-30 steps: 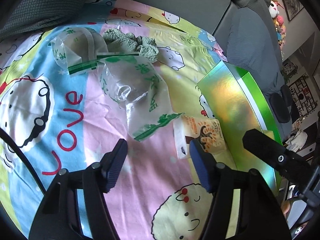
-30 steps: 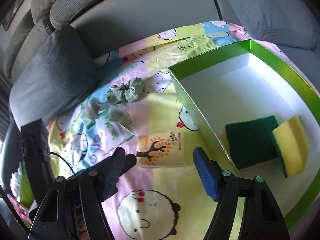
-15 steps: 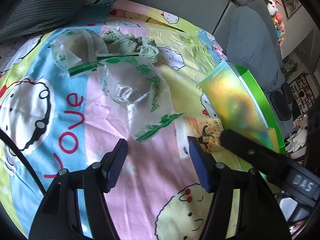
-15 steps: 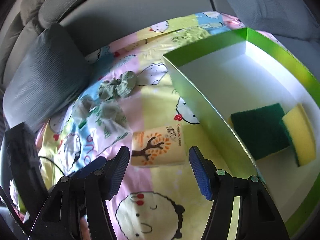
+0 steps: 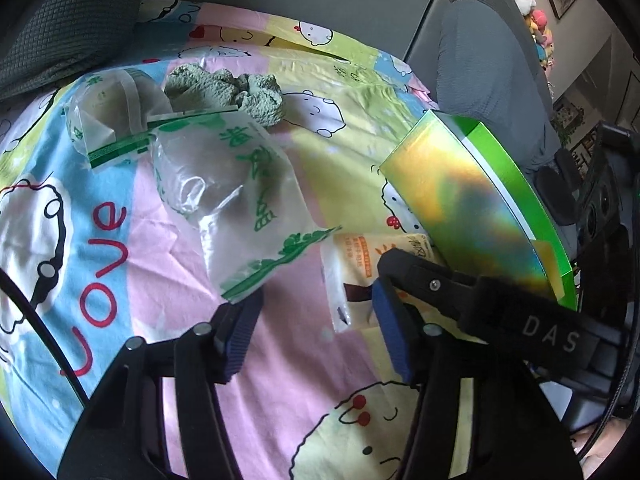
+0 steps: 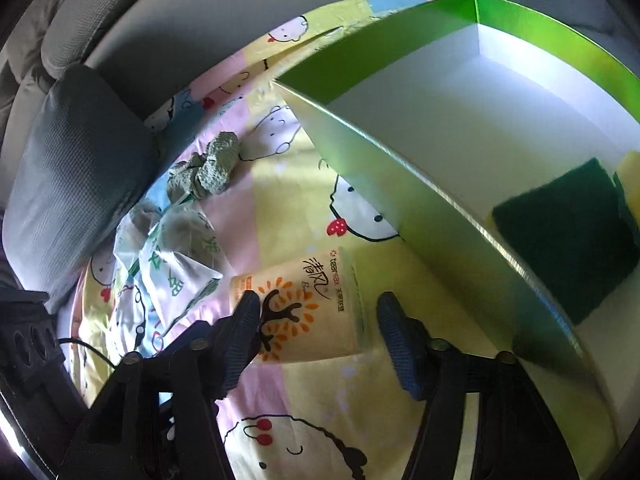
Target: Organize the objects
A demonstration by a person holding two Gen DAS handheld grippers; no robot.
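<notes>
An orange tissue pack [image 6: 308, 304] lies on the cartoon bedsheet beside the green box [image 6: 400, 168]. My right gripper [image 6: 318, 334] is open and straddles the pack, one finger on each side. The pack also shows in the left wrist view [image 5: 360, 264], partly hidden by the right gripper's finger. My left gripper [image 5: 316, 332] is open and empty above the pink sheet. Two sponges, one dark green face up [image 6: 568, 236] and one with yellow showing [image 6: 630, 176], lie inside the box. Clear plastic bags with green print [image 5: 232, 184] and a green cloth [image 5: 236, 92] lie further back.
Grey sofa cushions [image 6: 76, 160] and the backrest ring the sheet. The box's shiny outer wall [image 5: 472, 200] stands right of the pack. A black cable [image 5: 36, 316] crosses the left side.
My right gripper has moved forward and down, so the tissue pack now sits between its open fingers. The left gripper has barely moved.
</notes>
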